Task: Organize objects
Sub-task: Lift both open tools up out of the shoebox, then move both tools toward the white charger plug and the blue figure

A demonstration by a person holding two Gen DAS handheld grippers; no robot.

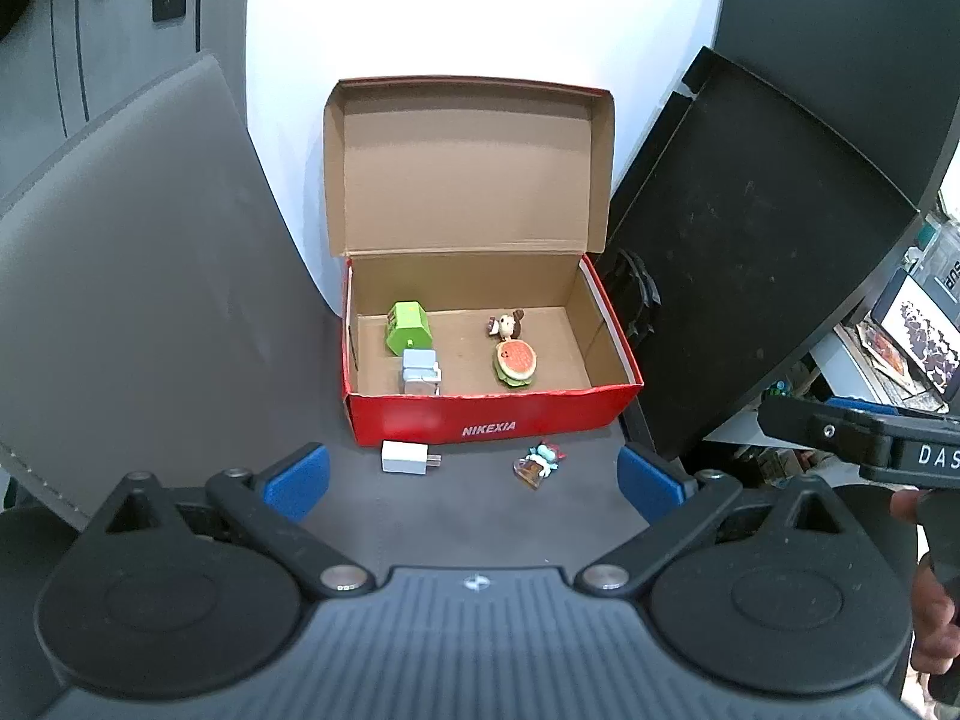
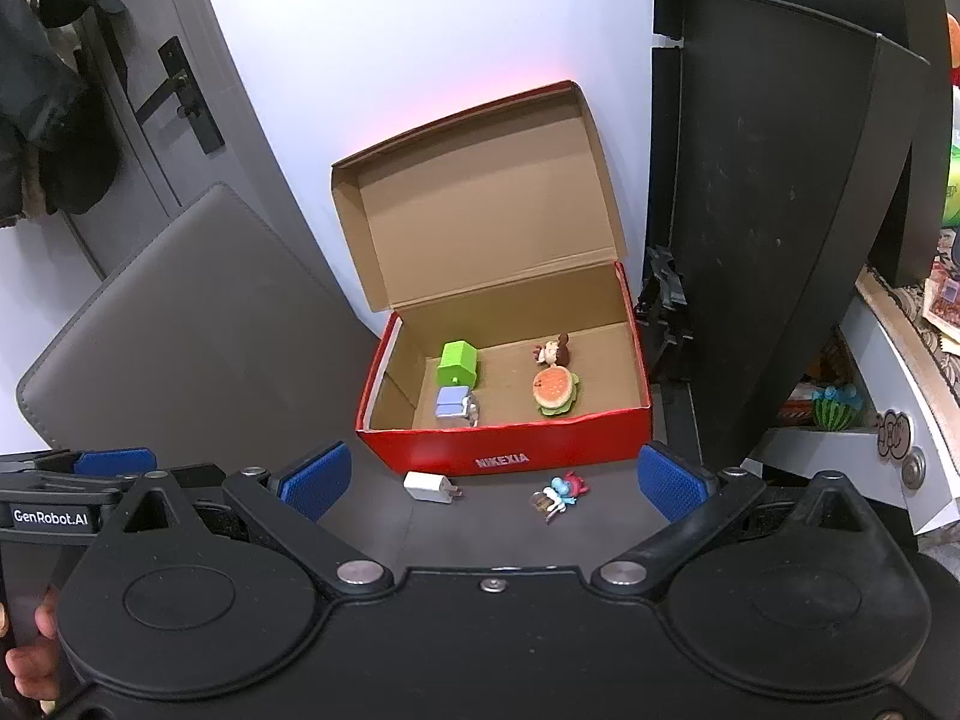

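Note:
An open red shoebox (image 1: pixel 492 420) (image 2: pixel 510 453) stands on the dark desk mat, lid up. Inside lie a green charger (image 1: pixel 408 327) (image 2: pixel 459 363), a pale blue charger (image 1: pixel 420 372) (image 2: pixel 456 405), a small mouse figure (image 1: pixel 506 324) (image 2: pixel 552 351) and a burger toy (image 1: pixel 515 363) (image 2: pixel 555 390). In front of the box lie a white charger (image 1: pixel 408 457) (image 2: pixel 429 487) and a small blue-red figure (image 1: pixel 538 461) (image 2: pixel 558 495). My left gripper (image 1: pixel 474 480) is open and empty, just short of them. My right gripper (image 2: pixel 492 480) is open and empty too.
A grey pad (image 1: pixel 132 276) (image 2: pixel 192 336) leans at the left. A black panel (image 1: pixel 750 252) (image 2: pixel 774 210) stands right of the box. A white wall is behind. Shelves with clutter (image 2: pixel 888 360) are at the far right. The right gripper's body (image 1: pixel 870 444) shows in the left wrist view.

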